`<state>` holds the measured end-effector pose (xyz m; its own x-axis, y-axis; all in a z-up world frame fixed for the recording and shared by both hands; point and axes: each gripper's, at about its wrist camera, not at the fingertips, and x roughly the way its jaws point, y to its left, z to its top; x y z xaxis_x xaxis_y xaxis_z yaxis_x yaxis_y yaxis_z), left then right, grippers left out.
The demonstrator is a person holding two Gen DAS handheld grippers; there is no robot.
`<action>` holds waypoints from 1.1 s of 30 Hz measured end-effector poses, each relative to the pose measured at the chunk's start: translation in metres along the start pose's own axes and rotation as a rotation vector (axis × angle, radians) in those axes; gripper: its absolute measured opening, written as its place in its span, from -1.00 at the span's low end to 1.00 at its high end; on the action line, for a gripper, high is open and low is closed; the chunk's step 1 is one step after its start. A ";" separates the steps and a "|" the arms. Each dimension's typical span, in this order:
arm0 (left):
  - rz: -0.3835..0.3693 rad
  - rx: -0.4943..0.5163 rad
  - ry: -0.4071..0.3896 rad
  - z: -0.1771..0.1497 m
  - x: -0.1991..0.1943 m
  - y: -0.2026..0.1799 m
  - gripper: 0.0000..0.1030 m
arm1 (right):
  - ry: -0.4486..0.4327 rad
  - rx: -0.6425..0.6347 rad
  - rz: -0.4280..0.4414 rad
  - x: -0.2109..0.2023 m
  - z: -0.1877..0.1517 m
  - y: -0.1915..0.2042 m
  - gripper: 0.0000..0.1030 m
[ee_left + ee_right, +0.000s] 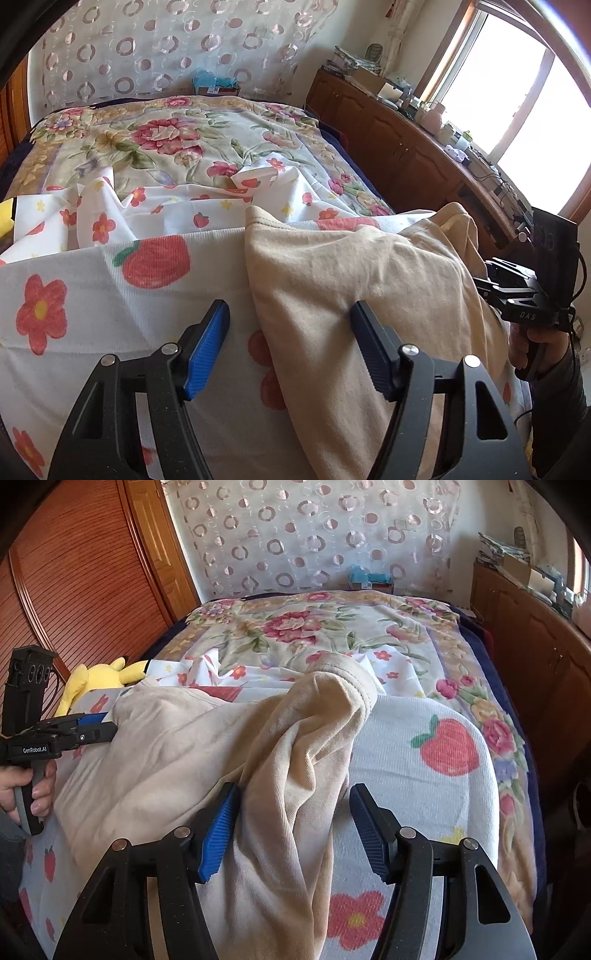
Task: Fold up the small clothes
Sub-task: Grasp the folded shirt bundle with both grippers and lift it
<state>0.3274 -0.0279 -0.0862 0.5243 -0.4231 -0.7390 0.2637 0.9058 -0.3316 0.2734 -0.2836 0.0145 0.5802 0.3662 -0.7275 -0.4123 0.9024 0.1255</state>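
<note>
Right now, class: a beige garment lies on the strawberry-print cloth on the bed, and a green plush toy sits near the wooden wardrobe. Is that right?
Not quite. The plush toy is yellow, not green, as the right wrist view shows. The beige garment does lie on the strawberry-print cloth.

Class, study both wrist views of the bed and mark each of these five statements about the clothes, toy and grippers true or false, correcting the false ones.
1. The beige garment lies on a cloth printed with strawberries and flowers. True.
2. A yellow plush toy lies near the wooden wardrobe. True.
3. The right gripper is clamped fully shut. False: its jaws stand apart, with beige fabric between them.
4. The beige garment is neatly folded into a square. False: it lies rumpled.
5. The left gripper straddles the beige garment's edge. True.
</note>
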 end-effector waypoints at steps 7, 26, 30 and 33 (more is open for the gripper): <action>-0.074 -0.009 0.026 0.002 0.006 0.001 -0.68 | 0.020 0.018 0.117 0.003 0.004 -0.005 -0.58; 0.077 0.027 -0.375 -0.035 -0.176 0.018 -0.80 | -0.205 -0.277 0.060 -0.045 0.032 0.096 -0.69; 0.124 -0.033 -0.431 -0.061 -0.214 0.049 -0.80 | -0.224 -0.373 0.115 -0.035 0.049 0.137 -0.70; 0.182 -0.100 -0.467 -0.089 -0.241 0.078 -0.80 | -0.230 -0.461 0.167 -0.016 0.068 0.168 -0.69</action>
<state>0.1500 0.1469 0.0140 0.8666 -0.2018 -0.4563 0.0678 0.9537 -0.2930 0.2427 -0.1224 0.0936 0.5979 0.5828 -0.5503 -0.7475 0.6533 -0.1204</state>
